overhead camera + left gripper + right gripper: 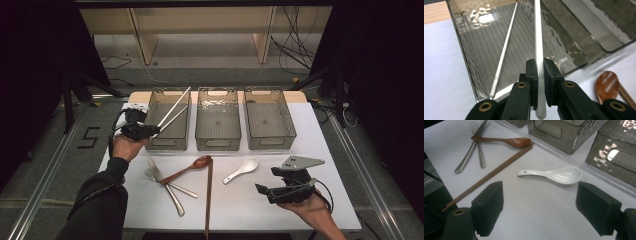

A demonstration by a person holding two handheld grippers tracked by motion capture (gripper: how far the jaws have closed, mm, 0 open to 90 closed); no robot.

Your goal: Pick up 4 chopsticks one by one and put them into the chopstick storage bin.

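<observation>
Over the bin (474,37), left tool (538,67) pinches one chopstick (538,37) (another inside).

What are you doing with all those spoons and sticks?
A person is sorting cutlery into bins. The left gripper is clamped on a white chopstick over the left bin, where another chopstick leans. The right gripper is open, facing the white spoon on the table.
</observation>
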